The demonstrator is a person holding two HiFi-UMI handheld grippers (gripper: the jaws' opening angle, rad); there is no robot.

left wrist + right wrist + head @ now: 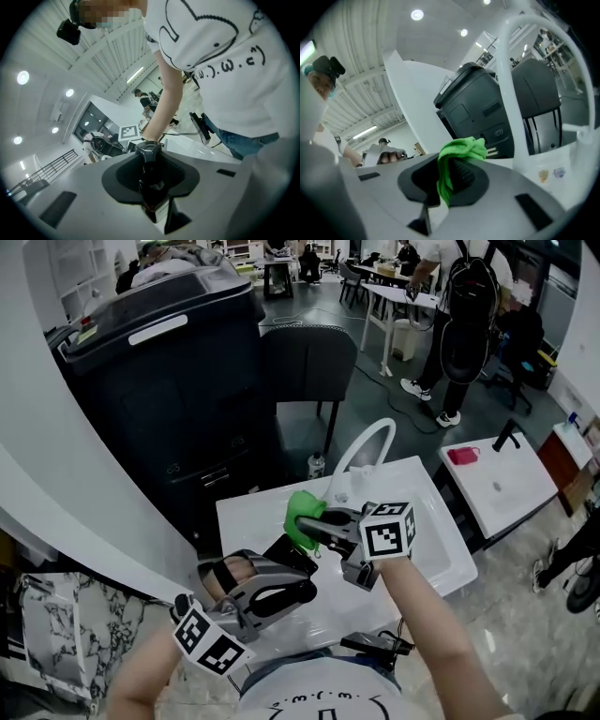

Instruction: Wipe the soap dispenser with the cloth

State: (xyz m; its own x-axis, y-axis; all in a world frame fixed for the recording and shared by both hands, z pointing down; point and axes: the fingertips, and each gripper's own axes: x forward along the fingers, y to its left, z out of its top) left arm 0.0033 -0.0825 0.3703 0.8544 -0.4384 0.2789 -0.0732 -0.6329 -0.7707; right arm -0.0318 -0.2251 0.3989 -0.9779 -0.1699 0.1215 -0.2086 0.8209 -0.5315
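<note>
My left gripper (296,565) is shut on a dark soap dispenser (286,552) and holds it over the white basin (427,549). In the left gripper view the dispenser (150,174) stands between the jaws with its pump head (149,149) on top. From the right, my right gripper (307,521) is shut on a bright green cloth (302,510), which sits just above and against the dispenser's top. The cloth (457,157) hangs bunched between the jaws in the right gripper view. My arm hides the dispenser's lower part.
A white arched faucet (364,448) rises at the basin's back, with a small bottle (317,465) beside it. Behind stand a large black bin (159,381) and a dark chair (305,362). A second white sink (502,484) with a pink item (462,455) is at the right.
</note>
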